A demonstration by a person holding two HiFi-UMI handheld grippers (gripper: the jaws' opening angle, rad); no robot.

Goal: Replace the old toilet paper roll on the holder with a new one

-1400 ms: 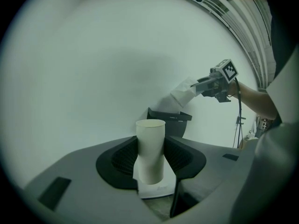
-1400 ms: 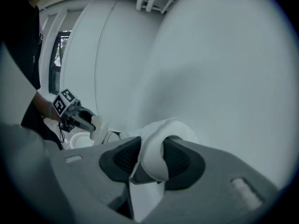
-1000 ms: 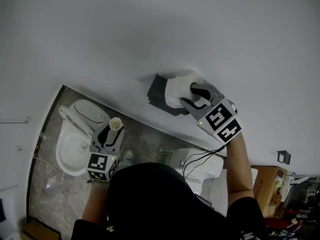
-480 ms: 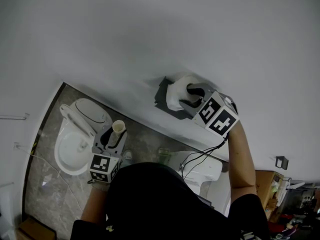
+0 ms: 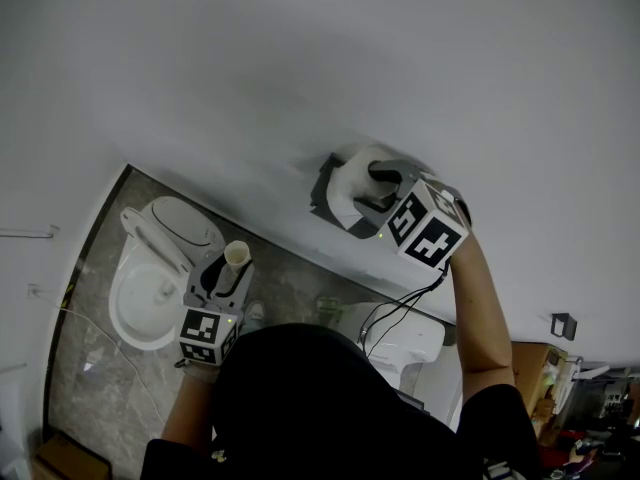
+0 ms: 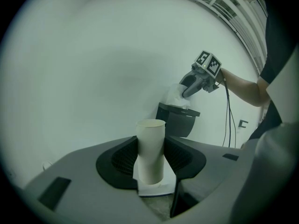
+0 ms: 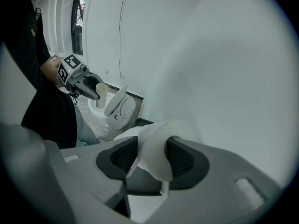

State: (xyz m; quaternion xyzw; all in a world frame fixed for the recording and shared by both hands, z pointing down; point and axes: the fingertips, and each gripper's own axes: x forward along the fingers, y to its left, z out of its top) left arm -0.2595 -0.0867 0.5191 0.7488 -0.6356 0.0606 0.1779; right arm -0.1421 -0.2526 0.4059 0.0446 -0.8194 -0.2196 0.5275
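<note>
Head view: roll being let go at the holder, tube held in the left gripper.

The right gripper [image 5: 375, 186] is seen at the top edge of the holder [image 5: 325, 196] on the wall [image 5: 300, 68]. Its jaws are opening with the roll [image 5: 352, 183] between them, the paper touching both pads. The left gripper [image 5: 228, 268] is closed on the tube [image 5: 236, 255], which is held upright beside the right edge of the toilet [image 5: 150, 278]. Whether the roll is yet borne by the holder cannot be told. If it is released while leaning over the holder's front edge, it could tip out and drop toward the floor. A loose sheet could also be caught on a pad and pulled out when the gripper is drawn back, unwinding the roll.
</note>
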